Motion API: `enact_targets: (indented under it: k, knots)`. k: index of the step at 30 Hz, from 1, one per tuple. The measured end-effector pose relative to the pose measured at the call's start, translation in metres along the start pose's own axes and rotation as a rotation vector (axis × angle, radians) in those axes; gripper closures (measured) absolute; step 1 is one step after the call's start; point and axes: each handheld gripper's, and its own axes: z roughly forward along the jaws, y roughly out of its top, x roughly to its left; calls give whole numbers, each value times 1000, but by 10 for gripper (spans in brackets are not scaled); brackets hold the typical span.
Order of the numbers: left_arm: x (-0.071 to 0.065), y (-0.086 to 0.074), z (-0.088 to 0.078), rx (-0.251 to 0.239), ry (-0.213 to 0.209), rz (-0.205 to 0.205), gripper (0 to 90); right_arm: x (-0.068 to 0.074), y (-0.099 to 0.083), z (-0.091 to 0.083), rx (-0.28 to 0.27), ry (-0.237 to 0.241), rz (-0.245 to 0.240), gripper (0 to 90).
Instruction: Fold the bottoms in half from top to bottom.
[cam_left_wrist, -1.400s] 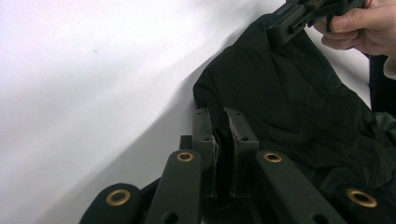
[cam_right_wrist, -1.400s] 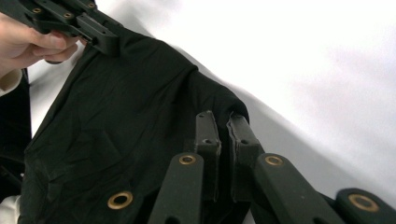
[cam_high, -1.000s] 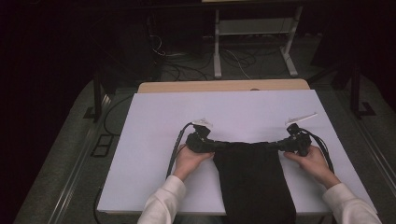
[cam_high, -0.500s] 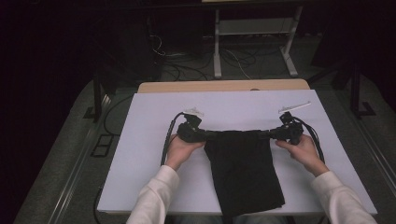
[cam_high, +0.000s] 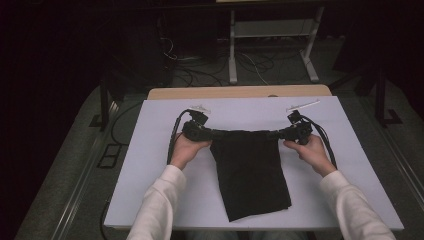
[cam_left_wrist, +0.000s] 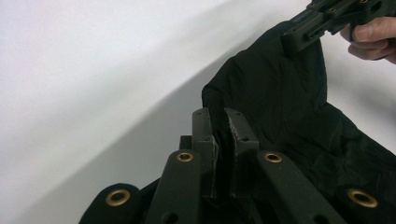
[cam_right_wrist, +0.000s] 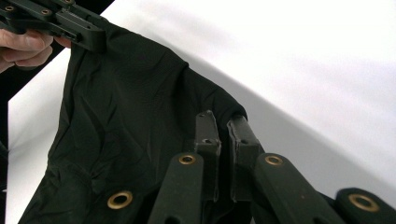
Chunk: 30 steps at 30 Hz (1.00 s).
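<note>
At the top edge of the black cloth (cam_high: 250, 175), both tongs are clamped on fabric: left tongs (cam_high: 212, 134) pinch the left top corner, right tongs (cam_high: 276, 135) pinch the right top corner. Left gripper view: jaws nearly together with a fold of cloth (cam_left_wrist: 280, 107) squeezed between the pads. Right gripper view: same, jaws closed on a cloth (cam_right_wrist: 140, 107) corner, with the other tongs (cam_right_wrist: 88, 35) gripping the far corner beyond. Left hand (cam_high: 187, 150) and right hand (cam_high: 310, 150) sit just behind the tongs, cables trailing off toward the far side.

Cloth hangs from the two tongs, top hem stretched roughly level between them, slightly raised; the lower part lies flat on the white surface (cam_high: 150, 175) and runs toward the person, bottom edge slanted, near the front edge of the surface. Wooden board (cam_high: 240, 92) sticks out past the far edge. Floor beyond is dark, with a white frame stand (cam_high: 270, 45) and loose wires.

Step in hand, as I read it: spreading or laying out the cloth by its top corners. To do it well: keep both pinches firm, hold the two tongs level with each other so the hem stays straight, keep light tension across so no sag forms mid-hem, move both hands together. Watch the slanted bottom edge; an uneven pull would skew it more. Lower the hem flat before letting go.
</note>
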Motion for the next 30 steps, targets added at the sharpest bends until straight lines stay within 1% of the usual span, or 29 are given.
enact_targets:
  k: [3, 8, 10, 16, 21, 27, 30]
  knots:
    - [6, 3, -1, -4, 5, -9, 829, 0, 5, 3, -5, -7, 5, 835]
    - [16, 8, 0, -7, 9, -7, 829, -2, 12, 8, -7, -24, 1, 835]
    - [19, 10, 2, -9, 14, -7, 830, -5, 15, 10, -13, -34, 11, 835]
    - [30, 16, 5, -17, 20, -8, 830, -12, 21, 16, -23, -44, 34, 835]
    - [36, 19, 7, -19, 25, -5, 830, -16, 24, 20, -33, -54, 35, 835]
    - [42, 27, 5, -23, 42, 14, 829, -21, 30, 23, -53, -44, 50, 835]
    - [44, 32, 4, -28, 57, 36, 827, -21, 34, 24, -63, -50, 46, 835]
